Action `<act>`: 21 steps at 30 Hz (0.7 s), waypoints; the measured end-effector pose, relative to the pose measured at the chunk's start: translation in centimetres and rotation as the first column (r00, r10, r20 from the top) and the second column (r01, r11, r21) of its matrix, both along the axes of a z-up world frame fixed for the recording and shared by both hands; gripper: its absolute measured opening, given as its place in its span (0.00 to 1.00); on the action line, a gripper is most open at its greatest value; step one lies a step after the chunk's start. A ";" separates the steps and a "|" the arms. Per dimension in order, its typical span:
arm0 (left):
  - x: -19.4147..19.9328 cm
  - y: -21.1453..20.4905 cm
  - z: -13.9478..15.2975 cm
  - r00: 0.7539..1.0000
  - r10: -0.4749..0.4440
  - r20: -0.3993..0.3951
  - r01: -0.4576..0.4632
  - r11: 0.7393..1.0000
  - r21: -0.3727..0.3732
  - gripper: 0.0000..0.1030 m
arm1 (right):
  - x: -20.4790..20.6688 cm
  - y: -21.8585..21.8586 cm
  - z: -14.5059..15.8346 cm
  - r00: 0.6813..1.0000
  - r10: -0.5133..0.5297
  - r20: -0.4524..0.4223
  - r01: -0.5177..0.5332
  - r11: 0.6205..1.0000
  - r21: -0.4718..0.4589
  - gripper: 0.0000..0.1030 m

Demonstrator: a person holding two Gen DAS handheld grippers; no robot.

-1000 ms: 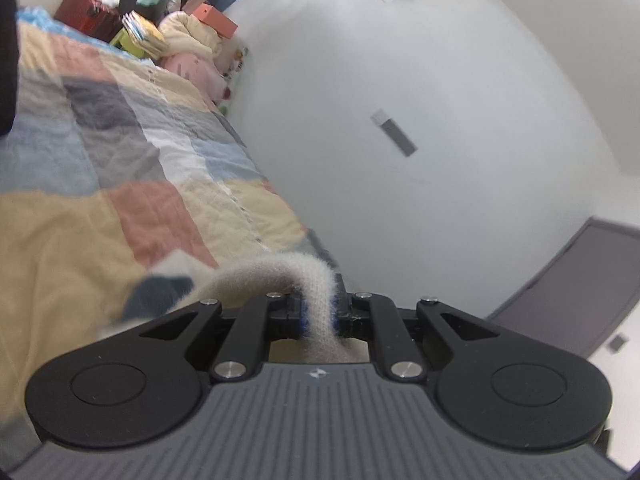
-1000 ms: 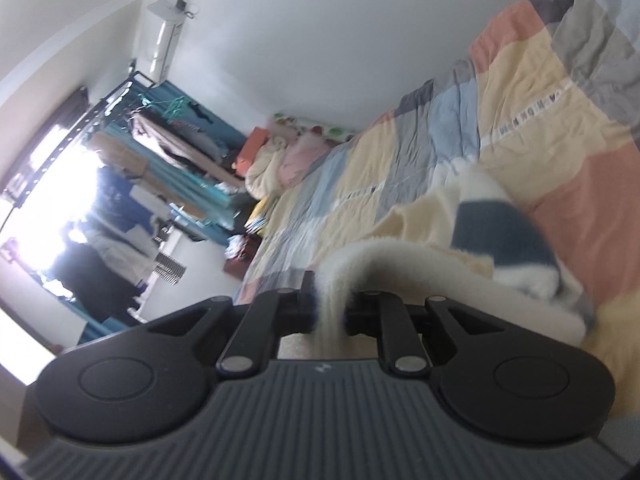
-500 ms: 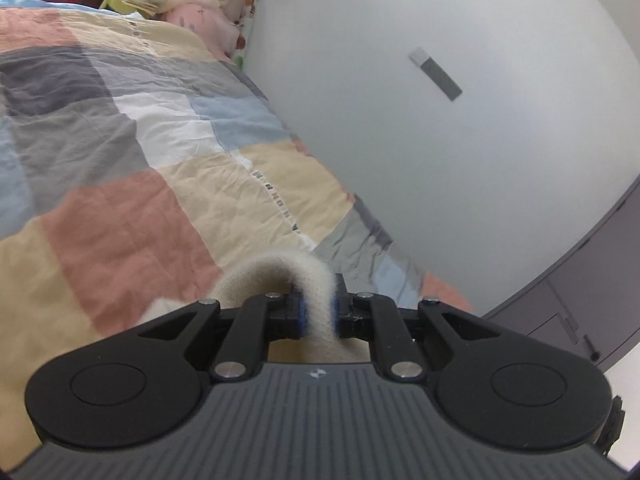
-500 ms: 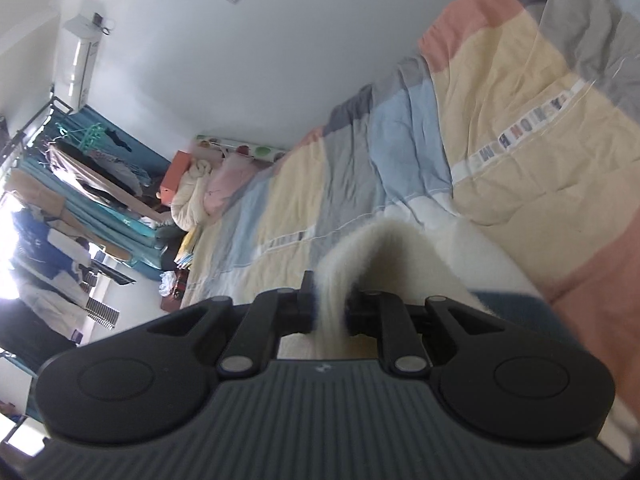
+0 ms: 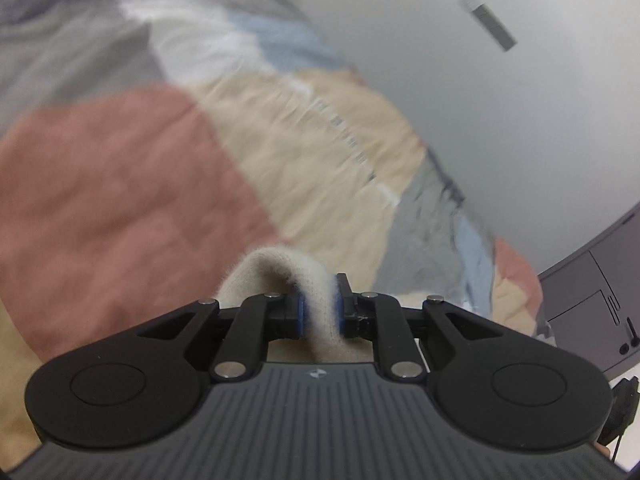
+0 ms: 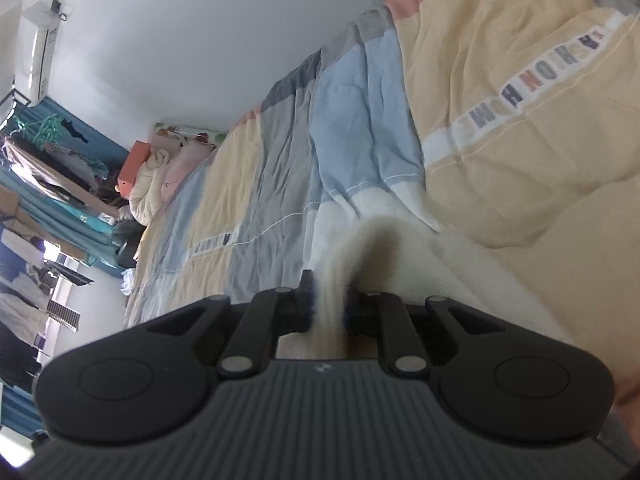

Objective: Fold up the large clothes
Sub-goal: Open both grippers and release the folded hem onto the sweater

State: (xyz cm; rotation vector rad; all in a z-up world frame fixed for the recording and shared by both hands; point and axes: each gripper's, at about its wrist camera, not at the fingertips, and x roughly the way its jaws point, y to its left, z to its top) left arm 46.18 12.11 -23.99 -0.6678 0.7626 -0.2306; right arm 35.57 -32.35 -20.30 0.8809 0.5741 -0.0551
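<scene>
Fuzzy cream garment pinched by both hand-held grippers over patchwork bed

Fuzzy cream garment (image 5: 280, 270) is a knit, looped up in front of each camera and running back between the pads. It hangs just above the bed; more of it spreads low and to the right in the right wrist view (image 6: 440, 264), lying on the quilt.

Left hand-held gripper (image 5: 319, 312): blue pads (image 5: 301, 316) on either side of a cream fold, jaws opening at this moment, fabric between them and touching both pads. Points down at the patchwork quilt (image 5: 120, 184), with a pink block near, cream and grey blocks beyond. View is motion-blurred. White wall (image 5: 500, 120) to the right with a small grey plate (image 5: 488, 24); grey cabinet (image 5: 600, 292) at the far right edge.

Right hand-held gripper (image 6: 328, 314): jaws nearly pressed together, pinching a blurred cream strip of the same garment. Pads are mostly hidden by fabric.

In the right wrist view the quilt (image 6: 360, 112) runs off into the room, with blue, grey and cream blocks and a white band of printed letters (image 6: 532, 88). At the far end of the bed is a heap of pale bedding (image 6: 160, 176) with an orange box (image 6: 134, 160) beside it. Past that a clothes rack (image 6: 48, 168) with teal curtains. Air conditioner (image 6: 40, 56) is high on the wall, top left.
</scene>
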 end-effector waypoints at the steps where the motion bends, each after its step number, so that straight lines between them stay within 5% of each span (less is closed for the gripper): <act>1: 0.1 0.0 -0.1 1.000 -0.005 -0.002 0.005 1.000 0.005 0.18 | 0.1 0.2 0.1 1.000 0.004 0.000 -0.004 1.000 -0.016 0.15; 6: -0.7 -1.0 1.0 0.999 -0.039 0.035 0.037 0.997 0.066 0.28 | -0.9 0.4 0.2 1.000 -0.015 0.019 0.015 1.000 -0.019 0.15; 9: -2.1 -1.4 2.4 0.996 -0.070 0.053 0.066 0.995 0.075 0.67 | -1.6 1.1 1.0 1.000 -0.003 0.020 0.004 0.998 -0.059 0.17; 10: -2.7 -1.6 3.0 0.994 -0.085 0.063 0.079 0.993 0.090 0.70 | -1.8 1.5 1.4 1.000 0.012 0.018 -0.010 0.995 -0.095 0.21; 12: -4.4 -1.8 4.4 0.992 -0.080 0.102 0.067 0.990 0.122 0.71 | -2.4 2.6 2.3 0.999 0.036 0.019 -0.033 0.987 -0.155 0.36; 14: -6.1 -1.6 5.5 0.988 -0.065 0.137 0.046 0.990 0.134 0.74 | -3.5 3.5 3.2 0.997 0.065 0.041 -0.056 0.982 -0.181 0.67; 21: -11.9 -2.4 8.3 0.975 -0.087 0.204 0.040 0.973 0.226 0.74 | -7.7 7.1 5.4 0.989 0.131 0.066 -0.104 0.943 -0.315 0.71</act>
